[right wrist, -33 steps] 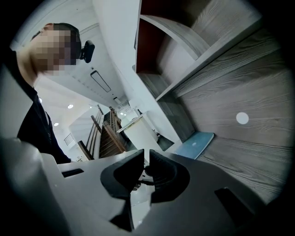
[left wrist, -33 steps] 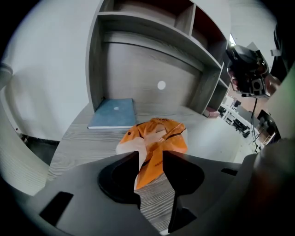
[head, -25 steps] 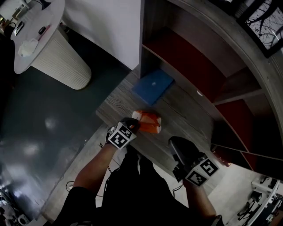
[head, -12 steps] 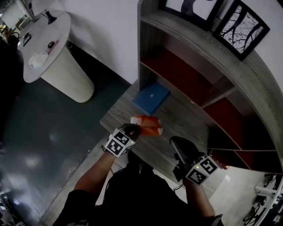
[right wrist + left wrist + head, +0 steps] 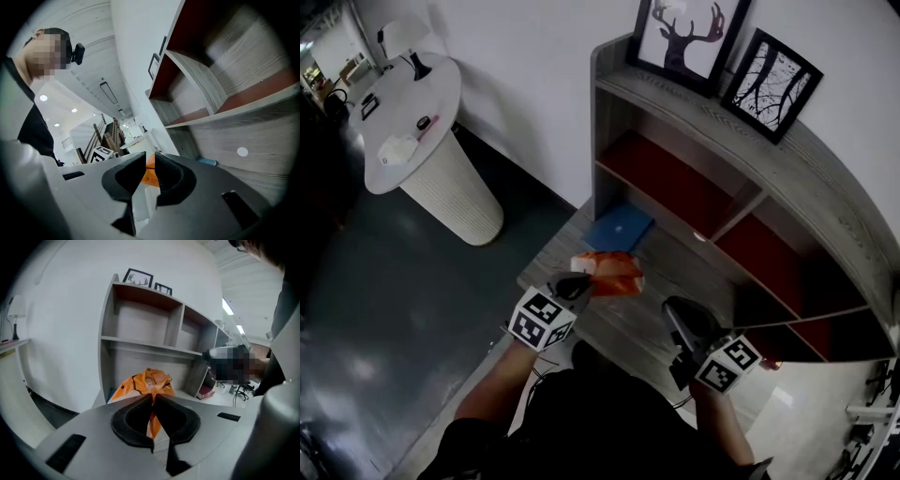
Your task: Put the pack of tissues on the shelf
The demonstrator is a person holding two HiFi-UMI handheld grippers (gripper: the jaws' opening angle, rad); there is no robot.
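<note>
The left gripper has its fingers clenched on the crinkly wrapper edge of the pack of tissues, which dangles above the tabletop by the shelf. It looks light and squishy with slick film, so gripping the body seems safer. The right gripper has its fingers slightly parted, empty.

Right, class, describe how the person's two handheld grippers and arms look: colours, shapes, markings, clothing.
The left gripper and right gripper match: a pale grey moulded body, two black curved jaw pads, and a white cube printed with black square markers. The person wears a dark short-sleeved top.
</note>
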